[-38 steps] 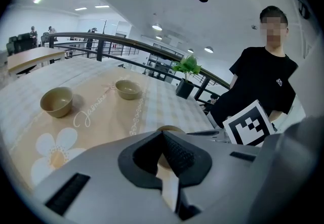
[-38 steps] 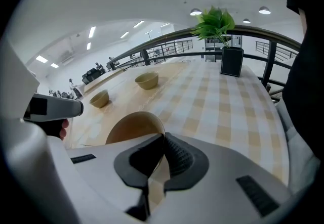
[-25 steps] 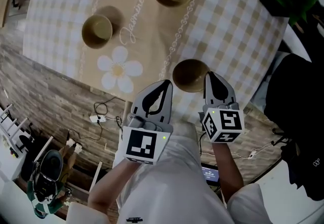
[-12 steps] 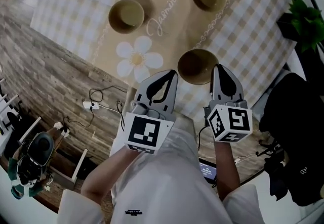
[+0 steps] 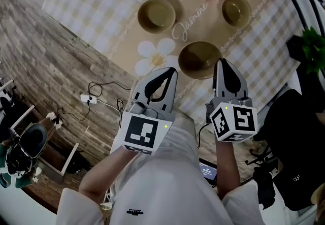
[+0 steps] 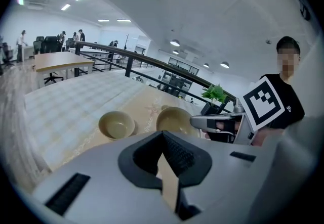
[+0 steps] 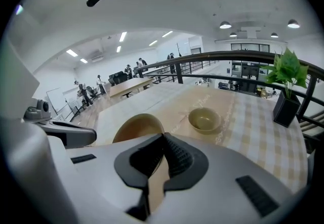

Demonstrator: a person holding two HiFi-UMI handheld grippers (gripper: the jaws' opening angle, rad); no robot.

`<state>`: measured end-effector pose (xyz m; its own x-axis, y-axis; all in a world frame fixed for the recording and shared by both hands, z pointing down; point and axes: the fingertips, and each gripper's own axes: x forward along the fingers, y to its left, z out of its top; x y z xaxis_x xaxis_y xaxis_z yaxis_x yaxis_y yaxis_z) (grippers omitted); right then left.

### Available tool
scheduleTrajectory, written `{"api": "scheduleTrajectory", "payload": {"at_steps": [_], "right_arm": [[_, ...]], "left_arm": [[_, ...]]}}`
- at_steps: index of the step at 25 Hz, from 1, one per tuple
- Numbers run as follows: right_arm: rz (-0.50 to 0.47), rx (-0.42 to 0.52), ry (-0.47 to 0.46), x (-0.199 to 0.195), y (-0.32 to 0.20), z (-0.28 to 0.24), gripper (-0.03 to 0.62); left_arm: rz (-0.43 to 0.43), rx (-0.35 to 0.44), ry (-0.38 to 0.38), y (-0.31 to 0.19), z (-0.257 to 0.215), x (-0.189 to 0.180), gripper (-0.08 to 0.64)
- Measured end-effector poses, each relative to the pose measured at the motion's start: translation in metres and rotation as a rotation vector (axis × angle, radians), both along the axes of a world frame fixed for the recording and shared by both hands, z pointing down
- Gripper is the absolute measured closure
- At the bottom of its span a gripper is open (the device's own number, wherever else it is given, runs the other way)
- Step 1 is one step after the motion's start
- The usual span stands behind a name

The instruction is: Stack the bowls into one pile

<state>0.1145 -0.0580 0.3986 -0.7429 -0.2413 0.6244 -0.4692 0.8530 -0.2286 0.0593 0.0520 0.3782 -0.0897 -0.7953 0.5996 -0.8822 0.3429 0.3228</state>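
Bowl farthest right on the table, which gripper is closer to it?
Right. The right gripper is short of the far-right bowl, on its near side; the left gripper is farther off, across the nearest bowl.

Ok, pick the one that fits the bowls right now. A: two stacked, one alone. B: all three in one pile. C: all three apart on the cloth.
C: the left bowl, the right bowl and the near bowl each sit alone, none inside another.
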Motion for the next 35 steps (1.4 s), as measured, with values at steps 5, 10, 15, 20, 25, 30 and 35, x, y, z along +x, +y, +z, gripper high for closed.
{"api": "scheduleTrajectory", "payload": {"at_steps": [5, 10, 15, 20, 25, 30, 35], "right_arm": [[-0.028, 0.016, -0.005, -0.036, 0.004, -0.002, 0.553], [-0.037, 0.012, -0.005, -0.069, 0.016, 0.003, 0.552], [-0.021, 0.014, 0.003, -0.097, 0.021, 0.004, 0.552], [-0.019, 0.006, 0.013, -0.123, 0.028, 0.014, 0.552], [-0.007, 0.001, 0.025, -0.139, 0.031, 0.027, 0.552], [0.003, -0.01, 0.045, -0.154, 0.028, 0.044, 0.552], [0.018, -0.018, 0.064, -0.162, 0.026, 0.061, 0.552]], "left_arm": [[-0.064, 0.029, 0.001, 0.01, 0.001, -0.033, 0.541], [-0.107, 0.065, -0.013, 0.018, 0.0, -0.065, 0.541], [-0.113, 0.064, -0.006, 0.024, 0.001, -0.091, 0.541], [-0.101, 0.042, 0.006, 0.031, 0.011, -0.112, 0.541], [-0.103, 0.04, 0.017, 0.032, 0.021, -0.128, 0.541], [-0.082, 0.001, 0.04, 0.03, 0.035, -0.141, 0.541], [-0.079, 0.013, 0.038, 0.023, 0.048, -0.154, 0.541]]}}
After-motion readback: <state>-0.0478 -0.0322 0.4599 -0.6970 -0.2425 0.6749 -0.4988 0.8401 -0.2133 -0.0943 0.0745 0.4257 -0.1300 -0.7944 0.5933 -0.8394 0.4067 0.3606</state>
